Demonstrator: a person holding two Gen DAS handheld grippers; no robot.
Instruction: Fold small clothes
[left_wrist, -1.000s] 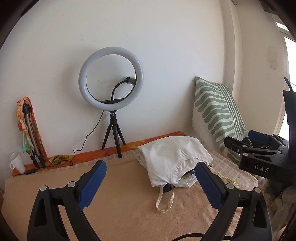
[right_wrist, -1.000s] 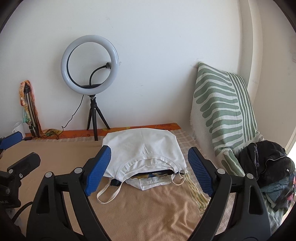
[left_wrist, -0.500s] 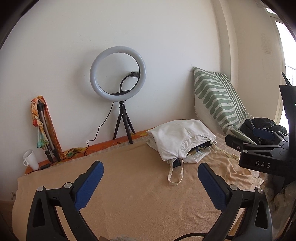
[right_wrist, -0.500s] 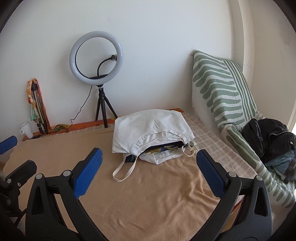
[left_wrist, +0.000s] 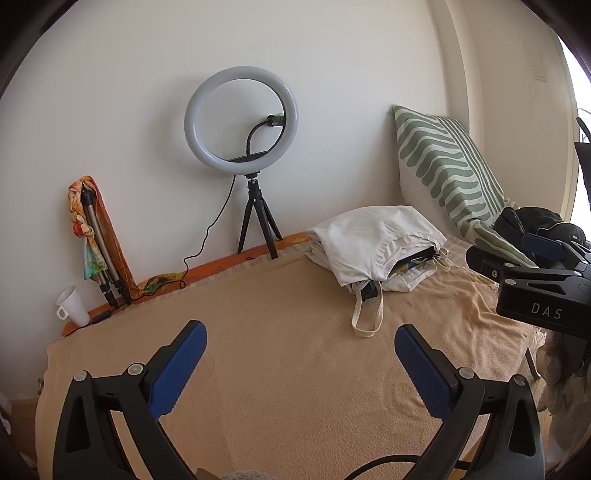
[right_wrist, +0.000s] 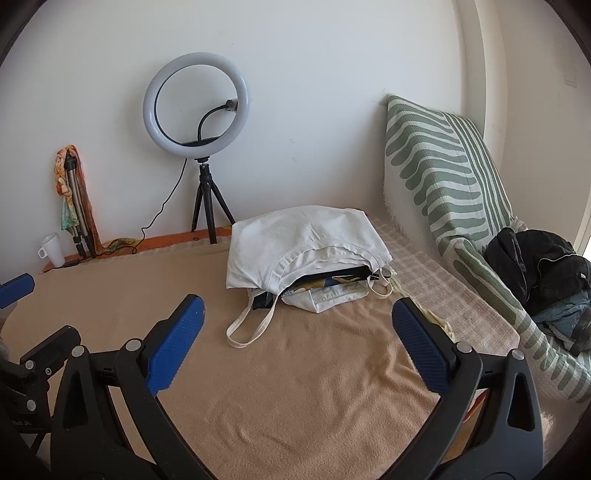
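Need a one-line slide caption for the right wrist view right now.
Right gripper open and empty above a tan blanket, facing a white tote bag stuffed with clothes.

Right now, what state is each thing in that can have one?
left gripper: open, empty
right gripper: open, empty
white garment pile: stacked, untouched
ring light: upright on tripod, unlit
white cup: upright
striped cushion: leaning on wall
dark clothes heap: crumpled

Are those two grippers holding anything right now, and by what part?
Nothing. The left gripper and right gripper are both open and empty above the tan blanket, short of the white clothes.
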